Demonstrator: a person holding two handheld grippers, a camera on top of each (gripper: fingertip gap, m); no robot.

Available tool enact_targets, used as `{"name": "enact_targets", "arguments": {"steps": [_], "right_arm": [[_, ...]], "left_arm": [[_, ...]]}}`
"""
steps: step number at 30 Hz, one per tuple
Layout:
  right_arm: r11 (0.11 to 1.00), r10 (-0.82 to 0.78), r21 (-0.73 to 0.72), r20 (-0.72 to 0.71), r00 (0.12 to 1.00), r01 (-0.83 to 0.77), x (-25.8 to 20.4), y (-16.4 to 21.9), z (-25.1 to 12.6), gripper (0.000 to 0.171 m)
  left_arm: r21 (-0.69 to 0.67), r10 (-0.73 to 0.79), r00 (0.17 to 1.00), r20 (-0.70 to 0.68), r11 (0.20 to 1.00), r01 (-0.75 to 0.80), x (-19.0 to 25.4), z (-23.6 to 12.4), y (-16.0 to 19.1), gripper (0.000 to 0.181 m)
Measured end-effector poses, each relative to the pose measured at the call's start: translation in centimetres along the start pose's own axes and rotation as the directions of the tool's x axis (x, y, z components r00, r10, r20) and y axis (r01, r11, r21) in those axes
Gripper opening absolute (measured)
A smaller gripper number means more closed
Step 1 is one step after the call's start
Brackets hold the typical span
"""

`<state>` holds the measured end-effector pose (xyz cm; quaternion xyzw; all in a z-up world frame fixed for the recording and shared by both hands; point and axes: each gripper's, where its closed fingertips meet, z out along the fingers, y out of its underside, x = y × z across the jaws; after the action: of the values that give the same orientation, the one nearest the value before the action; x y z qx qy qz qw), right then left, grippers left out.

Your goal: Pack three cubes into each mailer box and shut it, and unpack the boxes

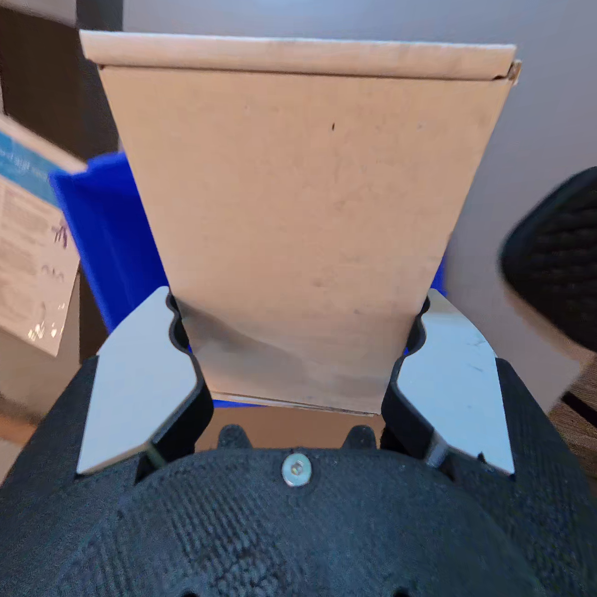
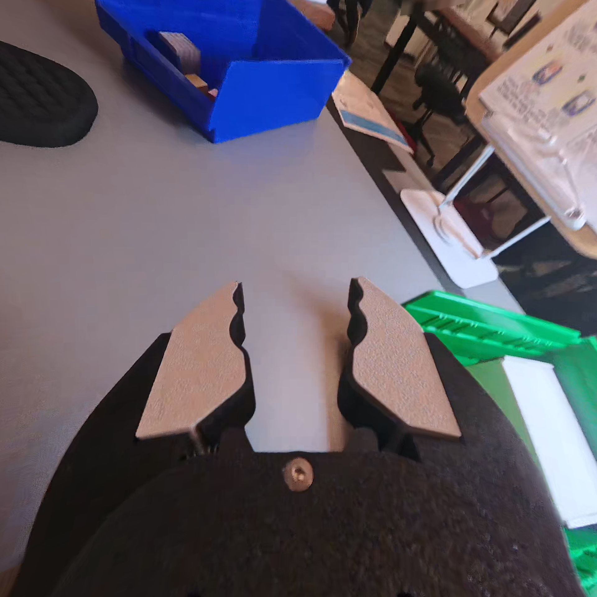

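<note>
My left gripper [image 1: 297,310] is shut on a brown cardboard mailer box [image 1: 297,193], which it grips by its two sides and holds up in front of the camera with the lid closed. The box hides most of a blue bin [image 1: 106,232] behind it. In the right wrist view, my right gripper [image 2: 295,290] is open and empty above the grey table [image 2: 161,226]. The blue bin [image 2: 258,80] stands at the far side of the table, with wooden cubes [image 2: 190,64] showing inside it.
A black mesh chair part [image 2: 38,97] lies at the table's far left and also shows in the left wrist view [image 1: 555,242]. A green crate [image 2: 484,329] with a white box [image 2: 555,436] in it sits at the right. The table edge [image 2: 403,206] runs along the right.
</note>
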<state>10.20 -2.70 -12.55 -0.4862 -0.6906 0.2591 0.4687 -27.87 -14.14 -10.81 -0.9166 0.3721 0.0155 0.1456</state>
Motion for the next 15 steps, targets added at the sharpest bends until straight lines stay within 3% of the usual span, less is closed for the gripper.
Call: {"name": "enact_targets", "arguments": {"steps": [1, 4, 8, 15], "right_arm": [[0.998, -0.058, 0.021, -0.018, 0.998, 0.059, -0.1, -0.8, 0.3, 0.063], [0.967, -0.236, 0.086, -0.060, 0.970, 0.241, -1.3, -3.7, 1.3, 0.065], [0.878, -0.445, 0.149, -0.098, 0.890, 0.455, -3.9, -7.2, 2.5, 0.069], [0.746, -0.611, 0.267, -0.090, 0.786, 0.611, -9.7, -10.0, 3.7, 0.084]], "left_arm": [[0.030, 0.023, 0.999, -0.037, 0.999, -0.022, 1.6, -0.7, -1.4, 0.134], [0.075, 0.122, 0.982, -0.146, 0.991, -0.112, 6.6, -1.5, -5.1, 0.135], [0.095, 0.256, 0.908, -0.332, 0.967, -0.238, 13.7, 0.0, -9.3, 0.134], [0.129, 0.343, 0.707, -0.618, 0.932, -0.340, 22.6, 4.5, -14.7, 0.132]]}}
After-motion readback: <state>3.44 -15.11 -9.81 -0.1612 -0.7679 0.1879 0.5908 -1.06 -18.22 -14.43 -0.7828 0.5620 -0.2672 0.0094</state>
